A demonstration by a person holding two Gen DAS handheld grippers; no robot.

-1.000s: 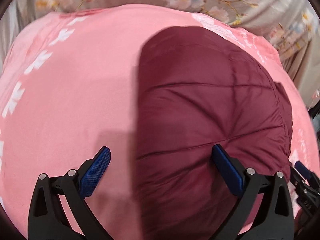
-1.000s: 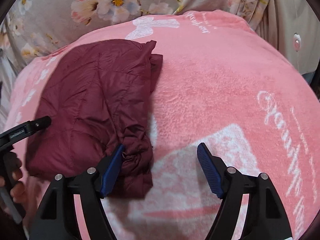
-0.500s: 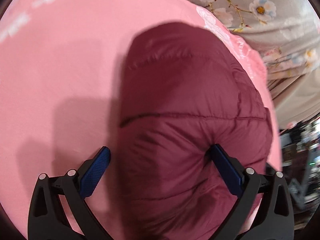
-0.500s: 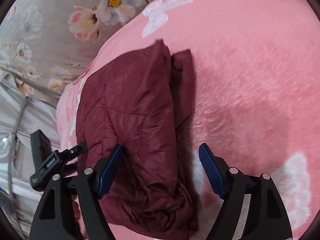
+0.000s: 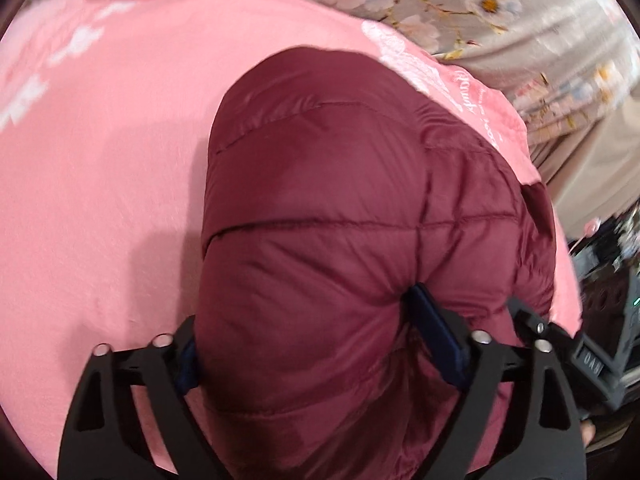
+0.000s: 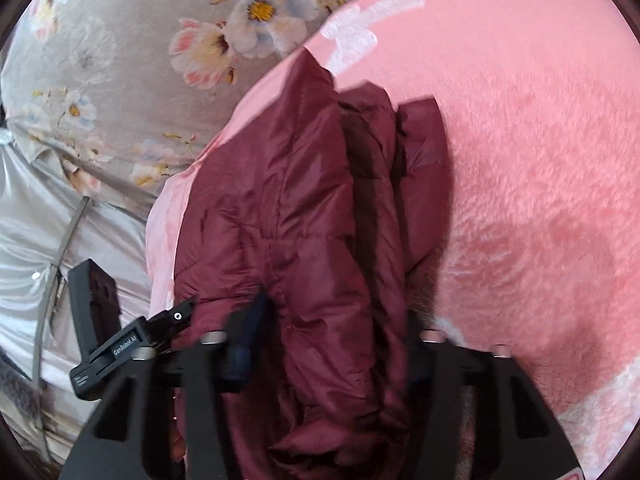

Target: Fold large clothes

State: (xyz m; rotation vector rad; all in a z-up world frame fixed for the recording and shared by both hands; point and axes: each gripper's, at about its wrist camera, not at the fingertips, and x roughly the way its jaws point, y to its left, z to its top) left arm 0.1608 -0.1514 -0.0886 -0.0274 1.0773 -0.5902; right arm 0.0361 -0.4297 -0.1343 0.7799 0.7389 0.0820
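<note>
1. Lay folded on the pink blanket [image 5: 100, 200]: maroon jacket [image 5: 320, 220], quilted and puffy, toward the blanket edge nearest the floral sheet [image 5: 460, 8].
2. Left tool [image 5: 312, 344]: pinched a thick fold at the jacket's near end, one blue pad [image 5: 436, 332] pressed into the fabric, the other mostly buried beside the jacket.
3. Right tool [image 6: 332, 344]: clamped across the jacket's stacked layers at the near end, left pad [image 6: 248, 332] dug into the padding, right pad hidden behind the jacket.
4. Seen from the right wrist: jacket [image 6: 304, 220] layered edge-on, left tool [image 6: 120, 344] just left of the jacket.
</note>
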